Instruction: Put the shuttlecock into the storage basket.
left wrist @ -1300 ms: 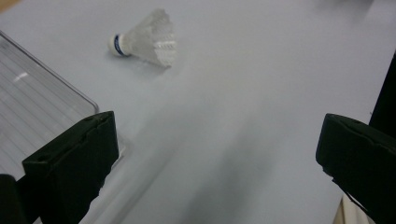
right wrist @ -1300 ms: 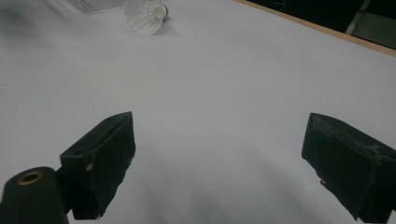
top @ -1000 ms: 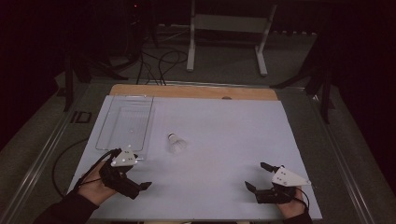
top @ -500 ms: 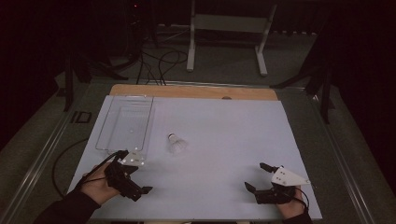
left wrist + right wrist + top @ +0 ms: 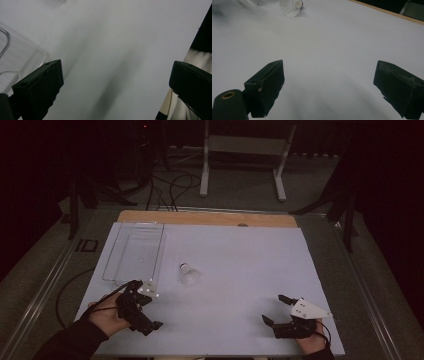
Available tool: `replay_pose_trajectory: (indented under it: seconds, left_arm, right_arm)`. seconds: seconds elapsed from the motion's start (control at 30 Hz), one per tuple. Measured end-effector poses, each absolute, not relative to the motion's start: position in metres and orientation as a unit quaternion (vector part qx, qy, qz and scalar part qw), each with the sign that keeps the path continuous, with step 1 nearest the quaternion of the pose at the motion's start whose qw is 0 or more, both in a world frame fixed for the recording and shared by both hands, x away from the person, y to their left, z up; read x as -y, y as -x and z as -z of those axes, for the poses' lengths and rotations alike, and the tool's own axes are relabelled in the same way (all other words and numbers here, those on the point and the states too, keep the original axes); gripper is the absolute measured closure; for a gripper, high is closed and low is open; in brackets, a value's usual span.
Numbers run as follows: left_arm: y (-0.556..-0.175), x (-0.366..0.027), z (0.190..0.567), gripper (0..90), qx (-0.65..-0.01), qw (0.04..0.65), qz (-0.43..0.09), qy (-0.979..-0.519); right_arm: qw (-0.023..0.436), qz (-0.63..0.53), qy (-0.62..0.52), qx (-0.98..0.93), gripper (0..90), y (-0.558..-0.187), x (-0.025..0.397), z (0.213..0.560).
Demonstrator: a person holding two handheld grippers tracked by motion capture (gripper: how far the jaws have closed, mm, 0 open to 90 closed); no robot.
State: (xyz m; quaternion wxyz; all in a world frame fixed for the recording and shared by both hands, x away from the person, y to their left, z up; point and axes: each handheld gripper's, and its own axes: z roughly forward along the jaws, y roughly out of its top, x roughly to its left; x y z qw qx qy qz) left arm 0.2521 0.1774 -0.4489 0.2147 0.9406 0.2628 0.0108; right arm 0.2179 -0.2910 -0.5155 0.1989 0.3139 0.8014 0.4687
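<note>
A white shuttlecock (image 5: 189,274) lies on its side on the white table sheet (image 5: 240,265), a little right of a clear plastic tray (image 5: 135,251). My left gripper (image 5: 148,306) is held low at the front left, just below the tray's near corner, jaws wide open and empty. The left gripper view has the tray's corner (image 5: 15,57) beside the left jaw of the gripper (image 5: 116,82). My right gripper (image 5: 273,308) rests at the front right, open and empty. From the right gripper (image 5: 329,82), the shuttlecock (image 5: 290,5) lies far ahead to the left.
The tray holds nothing that I can see. A wooden strip (image 5: 210,217) marks the table's far edge. Beyond it stand a metal frame (image 5: 242,150) and floor cables (image 5: 170,182). A cable (image 5: 70,290) trails off the table's left side.
My left gripper has turned in the hand and dropped slightly toward the front edge. The right gripper and the shuttlecock have stayed where they were.
</note>
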Motion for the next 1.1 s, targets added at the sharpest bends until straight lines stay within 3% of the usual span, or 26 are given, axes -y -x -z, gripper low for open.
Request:
replay_pose_trajectory:
  seconds: [1.1]
  left_arm:
    - [-0.258, -0.15, 0.467, 0.0, -0.26, 0.146, 0.038, -0.954]
  right_arm:
    - [0.199, -0.461, -0.32, -0.803, 9.7, -0.217, 0.291, 0.516]
